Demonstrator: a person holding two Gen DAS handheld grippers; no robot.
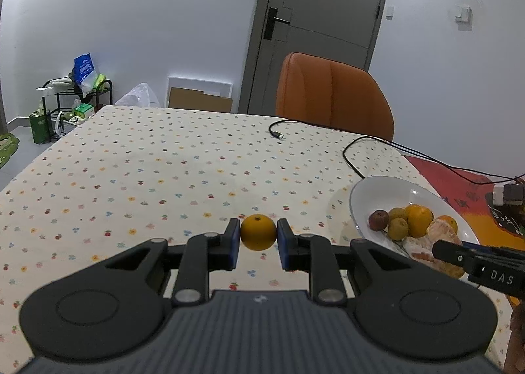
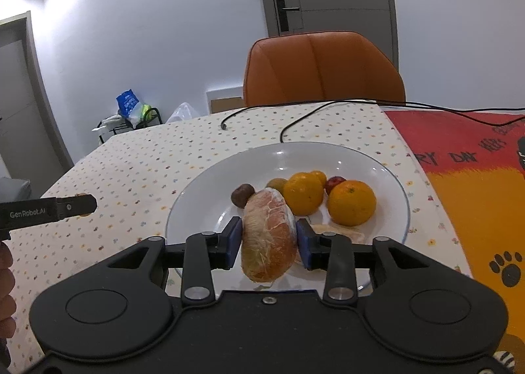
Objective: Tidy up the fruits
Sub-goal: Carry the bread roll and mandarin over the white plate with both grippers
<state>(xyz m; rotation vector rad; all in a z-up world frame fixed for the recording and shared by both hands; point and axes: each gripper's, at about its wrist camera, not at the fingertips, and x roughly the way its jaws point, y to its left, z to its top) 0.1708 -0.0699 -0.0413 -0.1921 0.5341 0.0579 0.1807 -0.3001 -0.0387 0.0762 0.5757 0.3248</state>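
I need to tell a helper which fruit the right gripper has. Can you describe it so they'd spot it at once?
On the polka-dot tablecloth stands a wide white plate of fruit. At its near edge, between the right gripper's blue pads, is a large peeled citrus piece. Unlike the smooth round oranges behind, it is oblong, pale pinkish-orange and veined with white pith.

In the left wrist view the right tool [image 1: 441, 247] covers part of the peeled fruit [image 1: 439, 233], and the dark object [image 1: 507, 206] at the right edge is cut off; the plate [image 2: 203, 206] near rim hides behind the right tool's body
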